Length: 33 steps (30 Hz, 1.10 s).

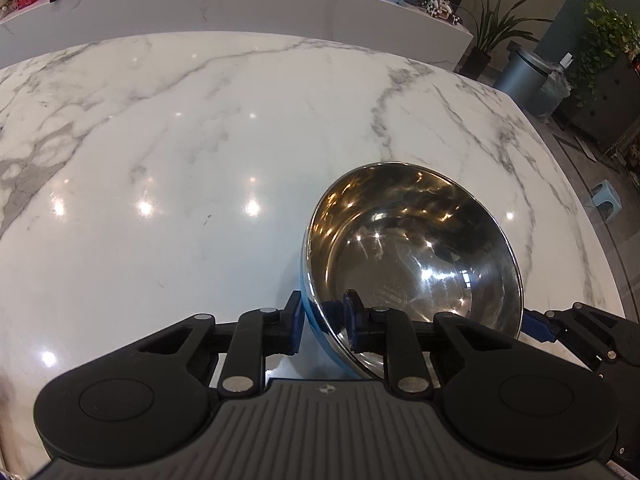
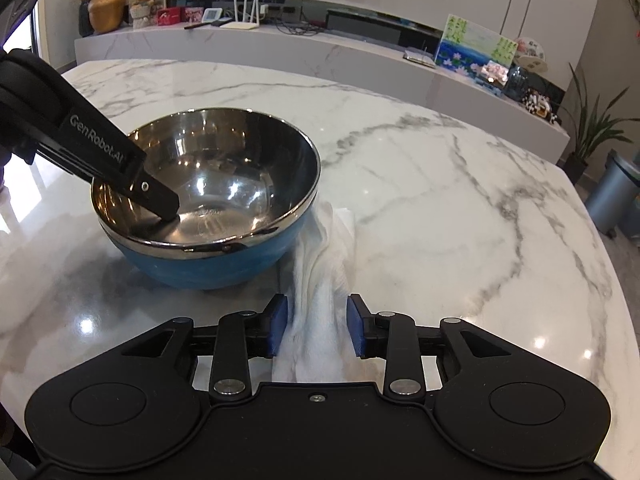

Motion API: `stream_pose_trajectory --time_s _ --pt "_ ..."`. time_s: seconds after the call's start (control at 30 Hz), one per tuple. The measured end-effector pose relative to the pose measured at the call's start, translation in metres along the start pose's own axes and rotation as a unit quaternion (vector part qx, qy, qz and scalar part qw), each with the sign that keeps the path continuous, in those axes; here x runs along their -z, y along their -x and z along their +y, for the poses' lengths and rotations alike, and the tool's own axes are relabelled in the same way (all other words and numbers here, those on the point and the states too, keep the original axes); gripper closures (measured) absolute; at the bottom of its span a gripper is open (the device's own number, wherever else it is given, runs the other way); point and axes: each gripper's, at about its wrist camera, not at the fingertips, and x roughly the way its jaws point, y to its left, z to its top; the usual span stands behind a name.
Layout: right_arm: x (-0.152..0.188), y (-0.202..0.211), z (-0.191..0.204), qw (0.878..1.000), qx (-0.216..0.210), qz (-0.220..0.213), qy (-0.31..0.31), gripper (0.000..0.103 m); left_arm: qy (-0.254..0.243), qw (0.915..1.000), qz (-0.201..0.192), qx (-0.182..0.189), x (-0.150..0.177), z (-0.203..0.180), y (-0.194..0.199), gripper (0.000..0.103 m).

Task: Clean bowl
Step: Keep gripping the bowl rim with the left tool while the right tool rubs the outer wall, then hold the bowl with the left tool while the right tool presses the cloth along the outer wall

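- Bowl (image 2: pixel 206 200), steel inside and blue outside, sits on the marble table (image 2: pixel 440 184), to the left in my right wrist view; it looks tilted toward my left gripper.
- My left gripper (image 1: pixel 322 326) straddles the bowl's near rim, one finger outside the blue wall, one inside; it seems to pinch the rim, though I cannot see whether the pads press firmly.
- Just right of the bowl, touching its side, lies a white cloth (image 2: pixel 320 280), trailing back between the fingers of my right gripper (image 2: pixel 317 326).
- My right gripper is spread around the cloth, pads beside it, not yet squeezing.
- I judge this the pickup step: bowl steadied, cloth not yet gripped.
- Next I would squeeze the cloth, lift it, and carry it left into the bowl to wipe.
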Motion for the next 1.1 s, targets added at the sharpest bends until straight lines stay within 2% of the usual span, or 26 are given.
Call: stream_pose_trajectory --time_s 0.4,0.6,0.77,1.1 --pt "0.0 -0.001 0.0 1.0 -0.005 0.001 -0.001 0.089 0.003 1.0 -0.001 0.003 0.001 0.0 0.0 0.084" --pt "-0.006 0.011 -0.006 0.999 0.013 -0.035 -0.011 0.089 0.007 0.9999 0.005 0.015 0.003 -0.001 0.0 0.07" --pt "-0.01 0.023 -0.01 0.998 0.007 -0.065 -0.012 0.089 0.001 0.9999 0.005 0.01 0.003 -0.002 0.0 0.07" --pt "-0.008 0.016 0.002 0.999 -0.012 -0.049 0.012 0.089 -0.01 0.9999 0.005 0.001 0.003 -0.005 0.0 0.08"
